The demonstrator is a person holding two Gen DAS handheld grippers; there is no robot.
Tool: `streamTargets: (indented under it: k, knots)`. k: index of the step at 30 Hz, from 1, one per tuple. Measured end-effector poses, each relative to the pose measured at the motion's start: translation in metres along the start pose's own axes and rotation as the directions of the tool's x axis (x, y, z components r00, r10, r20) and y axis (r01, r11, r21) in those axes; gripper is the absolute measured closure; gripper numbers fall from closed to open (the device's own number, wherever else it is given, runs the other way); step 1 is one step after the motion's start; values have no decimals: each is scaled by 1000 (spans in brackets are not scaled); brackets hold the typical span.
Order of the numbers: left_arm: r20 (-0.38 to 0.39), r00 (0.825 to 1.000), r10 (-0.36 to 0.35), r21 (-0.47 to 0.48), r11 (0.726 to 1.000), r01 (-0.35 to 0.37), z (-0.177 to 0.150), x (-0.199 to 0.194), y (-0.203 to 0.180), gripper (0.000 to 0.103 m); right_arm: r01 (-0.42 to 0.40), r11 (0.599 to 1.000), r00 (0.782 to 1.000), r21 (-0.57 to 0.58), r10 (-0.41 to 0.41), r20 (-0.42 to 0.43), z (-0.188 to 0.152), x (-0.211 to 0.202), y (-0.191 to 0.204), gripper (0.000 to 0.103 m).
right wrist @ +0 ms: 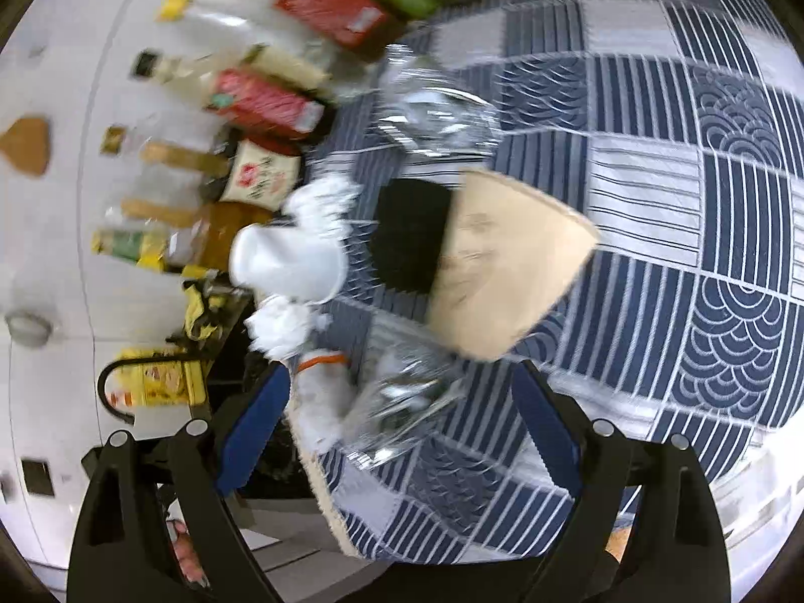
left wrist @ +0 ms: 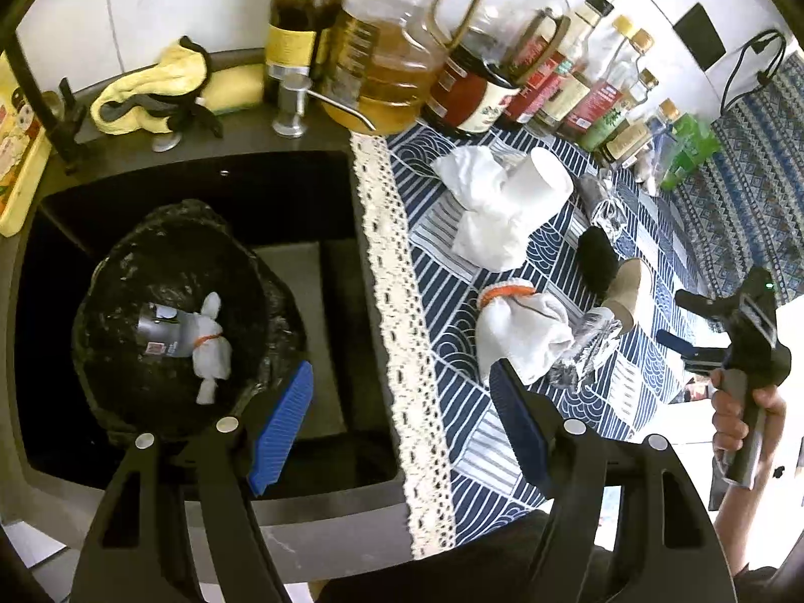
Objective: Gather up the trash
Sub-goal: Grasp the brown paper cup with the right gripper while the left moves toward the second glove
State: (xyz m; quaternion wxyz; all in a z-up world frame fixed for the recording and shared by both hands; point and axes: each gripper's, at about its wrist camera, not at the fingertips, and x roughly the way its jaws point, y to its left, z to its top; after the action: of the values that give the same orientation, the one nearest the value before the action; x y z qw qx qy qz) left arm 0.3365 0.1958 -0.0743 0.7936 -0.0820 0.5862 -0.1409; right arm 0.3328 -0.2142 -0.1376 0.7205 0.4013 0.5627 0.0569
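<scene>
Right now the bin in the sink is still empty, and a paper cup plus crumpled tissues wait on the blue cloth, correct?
Not quite: the bin is not empty. The left wrist view shows a small can and a white wad already inside. The paper cup and tissues do lie on the blue cloth.

The left gripper has two black plastic arms with slot cut-outs, each fixed by round silver screws, and blue ribbed pads on the fingers. The right gripper is built the same: black slotted arms, silver screws, blue pads. Seen from the left wrist, the right gripper has a black body with a small green light, a grey handle, and a hand wrapped around it.
</scene>
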Motion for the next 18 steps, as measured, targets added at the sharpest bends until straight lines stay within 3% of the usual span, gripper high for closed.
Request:
streamTargets:
  k: [4,16,18]
  knots:
    - [-27,1000,13,3,1000,-12,3,11,-15,32,-22,995,999,94,26,-43,12,17,-32,14]
    - [-95,994,52,38,998,-48,2,35,-53,32,-52,981,997,189,61,-45,41,28,-64,14]
    - [-105,993,58,44,998,-53,2,40,-59,32,-61,980,997,189,70,-44,44,28,-65,18]
